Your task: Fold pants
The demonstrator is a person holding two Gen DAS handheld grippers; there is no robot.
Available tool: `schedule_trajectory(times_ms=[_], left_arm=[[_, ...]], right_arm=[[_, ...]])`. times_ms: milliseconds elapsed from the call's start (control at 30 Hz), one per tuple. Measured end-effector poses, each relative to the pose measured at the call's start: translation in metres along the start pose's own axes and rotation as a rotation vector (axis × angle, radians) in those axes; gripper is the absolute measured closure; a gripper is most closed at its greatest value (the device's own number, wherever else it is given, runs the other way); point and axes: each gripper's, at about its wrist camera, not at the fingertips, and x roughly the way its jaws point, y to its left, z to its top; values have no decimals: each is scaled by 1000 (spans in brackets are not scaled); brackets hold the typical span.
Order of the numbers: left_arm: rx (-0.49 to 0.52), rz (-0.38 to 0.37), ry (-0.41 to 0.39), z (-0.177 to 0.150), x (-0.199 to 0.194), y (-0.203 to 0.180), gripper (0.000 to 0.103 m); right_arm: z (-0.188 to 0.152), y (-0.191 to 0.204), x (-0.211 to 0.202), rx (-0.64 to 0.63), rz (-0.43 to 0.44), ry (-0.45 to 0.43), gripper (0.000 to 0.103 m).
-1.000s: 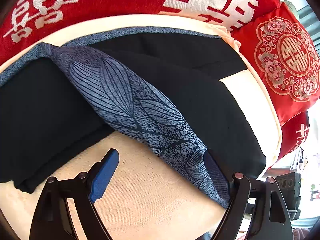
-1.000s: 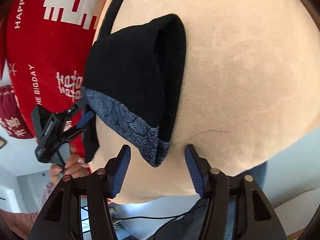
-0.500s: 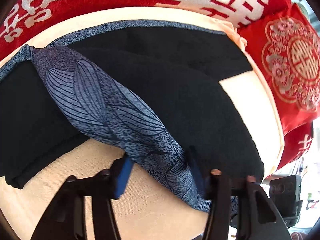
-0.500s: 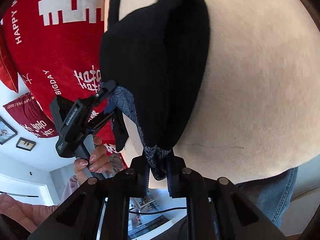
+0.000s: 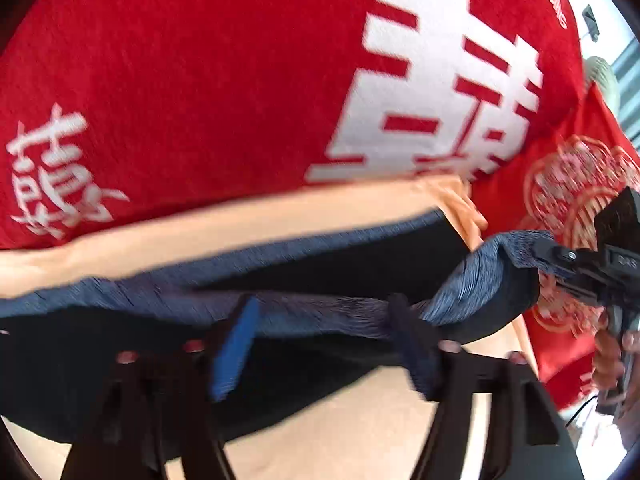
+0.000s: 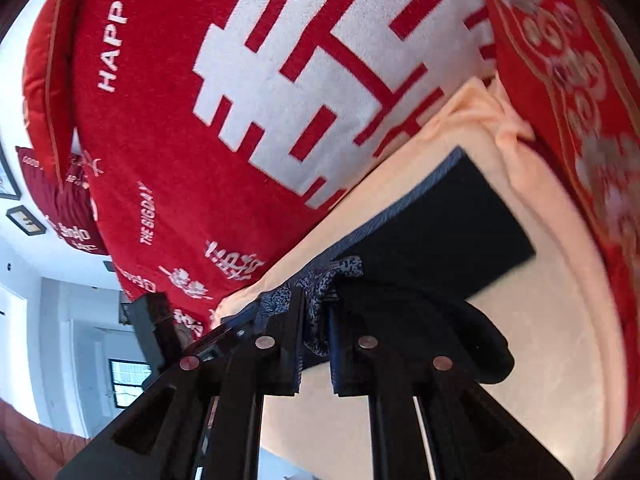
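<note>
The pants (image 5: 340,280) are black with a blue-grey patterned waistband and lie on a cream cushion (image 5: 240,220). In the left wrist view my left gripper (image 5: 324,344) has its fingers wide apart with the patterned band lying between them, loose and blurred. At the right of that view the right gripper (image 5: 560,264) pinches the band's end, lifted. In the right wrist view my right gripper (image 6: 316,320) is shut on the patterned band (image 6: 340,272), and the black pants (image 6: 440,232) stretch away from it over the cushion (image 6: 540,340).
Large red cushions with white characters (image 5: 280,80) stand behind the cream cushion, also seen in the right wrist view (image 6: 240,100). A red embroidered cushion (image 5: 568,184) is at the right. A hand (image 5: 612,360) holds the right gripper. A room with a window (image 6: 124,384) shows far left.
Both grippers have lifted the waistband and swung toward the red cushions. The right gripper stayed shut on the band. The left gripper's fingers, closing on the band before, now stand apart.
</note>
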Motion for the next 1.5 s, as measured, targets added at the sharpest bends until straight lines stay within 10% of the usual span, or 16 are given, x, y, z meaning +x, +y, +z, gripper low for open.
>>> schedule_trajectory(times_ms=[133,233,400,700,767,800,1100,1333,1500], left_arm=[[-7,129,-4,5,7,18,25],[-27,246,76,-9,34,38,25],[-104,324,218,-40,76,69,25],[-109,317,206,-41,80,73,23],[-104,312,208,-38,82,72,23],[-106,310,211,-37,81,74,23],[-92,312,224,-45,75,72,20],[-86,327,226,-41,62,69,20],[-174,337,232,-45,41,95,20]], right_arm=[[47,-23,39,-44,-211,30,82],[56,-39,60,-51,-315,63,34],[24,-26,45,-75,-341,40,35],[-26,-88,48,245,-287,40,54],[-20,-87,51,244,-288,12,64],[-18,-85,52,234,-303,15,87],[-39,-104,36,201,-424,104,103],[-41,-73,28,163,-245,108,52],[-57,-38,74,126,-115,213,52]])
